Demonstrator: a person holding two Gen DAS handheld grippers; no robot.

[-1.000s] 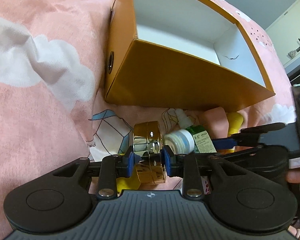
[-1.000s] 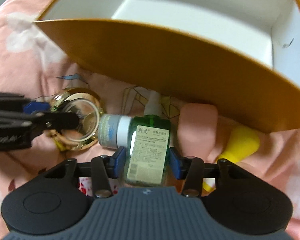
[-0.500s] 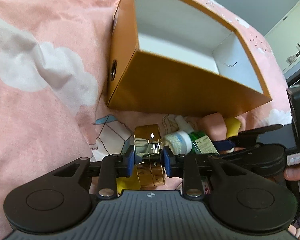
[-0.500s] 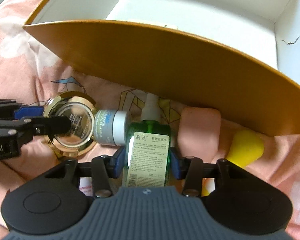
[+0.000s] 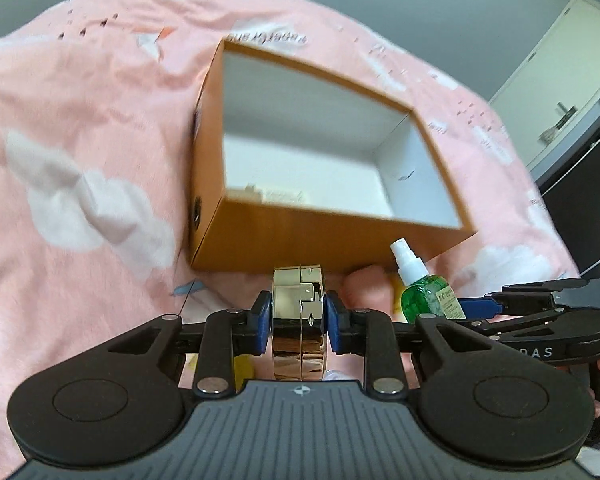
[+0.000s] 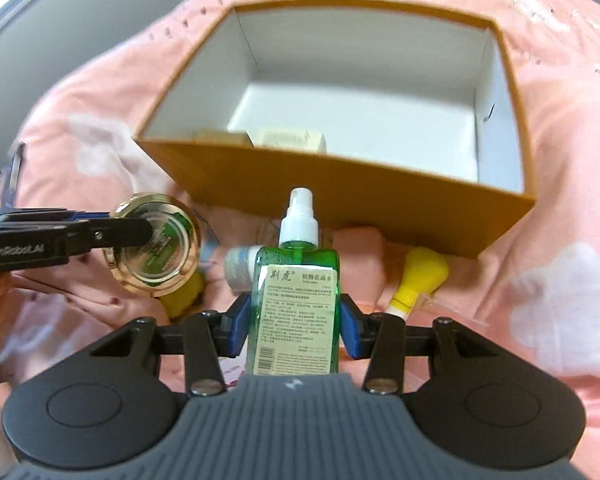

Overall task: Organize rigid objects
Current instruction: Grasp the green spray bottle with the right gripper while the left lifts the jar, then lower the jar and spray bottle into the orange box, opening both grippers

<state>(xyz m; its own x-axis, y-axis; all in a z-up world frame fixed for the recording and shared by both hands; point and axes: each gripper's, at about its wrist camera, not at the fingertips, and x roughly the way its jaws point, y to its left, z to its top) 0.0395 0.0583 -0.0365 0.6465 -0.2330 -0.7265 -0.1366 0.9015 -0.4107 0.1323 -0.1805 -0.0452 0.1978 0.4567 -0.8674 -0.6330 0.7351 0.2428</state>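
Green spray bottle (image 6: 296, 300) and gold compact (image 5: 298, 320), each clamped in a hand-held gripper, above pink bedding (image 5: 80, 120).

one orange box (image 6: 380, 204), one gold compact (image 6: 156, 248), one green spray bottle (image 6: 296, 300)

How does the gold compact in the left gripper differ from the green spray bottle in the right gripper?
The gold compact is round, flat and mirror-shiny; the green spray bottle is tall, see-through and carries a paper label. The compact stands on edge, while the bottle's white nozzle points towards the orange box. Both are clamped between blue pads.

gold compact (image 5: 298, 320) (edge-on), green spray bottle (image 6: 296, 304)
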